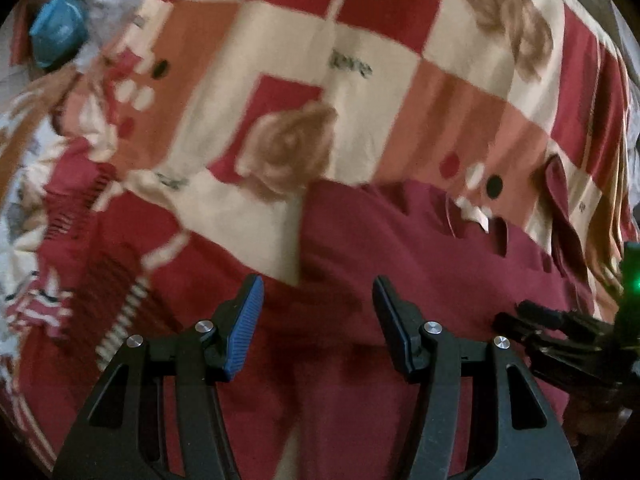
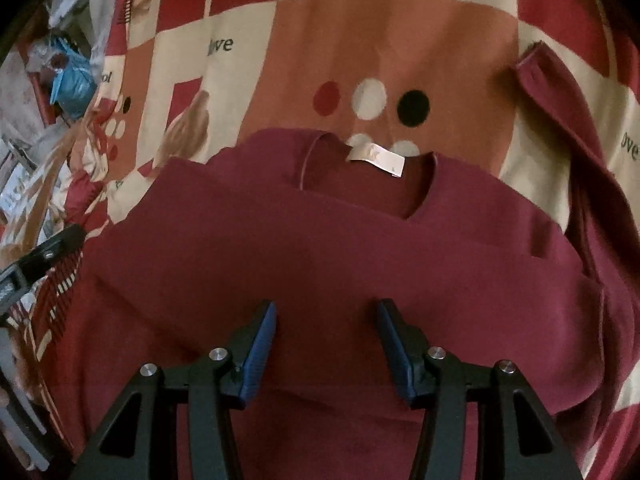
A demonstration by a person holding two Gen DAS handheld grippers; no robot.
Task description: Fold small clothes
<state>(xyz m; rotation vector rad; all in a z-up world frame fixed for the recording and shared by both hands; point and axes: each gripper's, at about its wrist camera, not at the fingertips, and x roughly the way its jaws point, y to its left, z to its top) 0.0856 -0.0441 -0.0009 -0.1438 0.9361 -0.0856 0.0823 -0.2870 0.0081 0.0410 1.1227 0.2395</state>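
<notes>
A maroon shirt [image 2: 320, 248] lies on a patterned blanket [image 2: 392, 40], neck away from me, with a white label [image 2: 376, 158] at the collar. Its left side is folded in over the body. One sleeve [image 2: 560, 120] stretches out to the right. My right gripper [image 2: 326, 312] is open and empty above the shirt's middle. In the left wrist view the shirt [image 1: 400, 280] fills the lower right. My left gripper [image 1: 318, 288] is open and empty over the shirt's left edge. The right gripper [image 1: 560, 336] shows at the right edge of that view.
The blanket [image 1: 360, 40] has red, cream and orange squares with rose prints. A blue plastic bag [image 1: 56, 36] and clutter lie at the far left; the bag also shows in the right wrist view [image 2: 76, 84]. The left gripper's body [image 2: 36, 260] shows at the left edge.
</notes>
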